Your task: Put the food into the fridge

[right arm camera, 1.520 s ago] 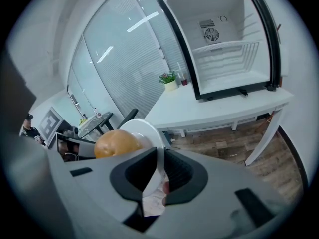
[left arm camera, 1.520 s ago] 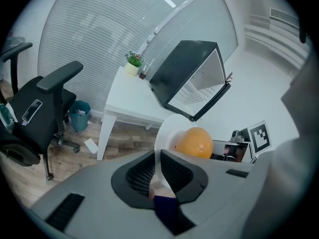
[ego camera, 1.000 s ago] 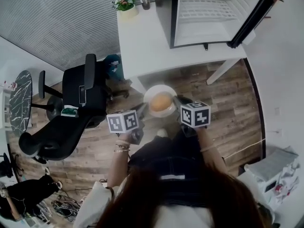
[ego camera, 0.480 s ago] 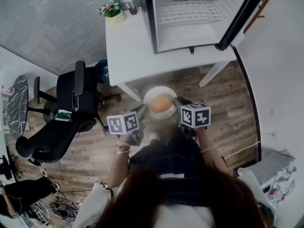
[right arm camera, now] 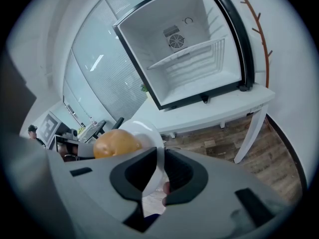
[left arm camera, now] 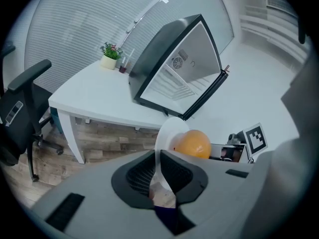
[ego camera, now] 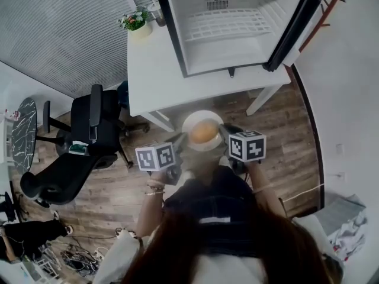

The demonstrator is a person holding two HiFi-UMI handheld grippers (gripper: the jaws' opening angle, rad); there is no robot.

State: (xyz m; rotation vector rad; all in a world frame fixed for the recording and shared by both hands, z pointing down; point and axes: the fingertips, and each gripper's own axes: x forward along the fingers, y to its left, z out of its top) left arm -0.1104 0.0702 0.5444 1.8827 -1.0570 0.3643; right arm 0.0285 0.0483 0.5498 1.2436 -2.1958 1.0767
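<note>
Wood-plank flooring (ego camera: 284,158) fills most of the room. At the far side stands a white table (ego camera: 154,70) with a small black-framed fridge (ego camera: 237,49) on it. The fridge is white inside, its door (ego camera: 296,22) is swung wide open to the right, and a wire shelf (ego camera: 228,22) sits across the back. A potted green plant (ego camera: 135,21) is parked on the table's far left corner, and a black office chair (ego camera: 89,135) sits off to the left on the floor.

So the person's got a white round plate (ego camera: 192,122) up in the air on the near side of the table, out over the floor. A round orange-brown piece of food (ego camera: 203,133) sits right in the middle of it.

The left gripper (left arm camera: 158,168) is clamped on the plate's left rim, jaws almost together with just that thin edge pinched between them. The right gripper (right arm camera: 160,176) does the same on the right rim. Its jaws have just eased a hair wider, but the rim is between them and the pads are on it.

The food isn't in the fridge yet; the plate is well short of the open front.
</note>
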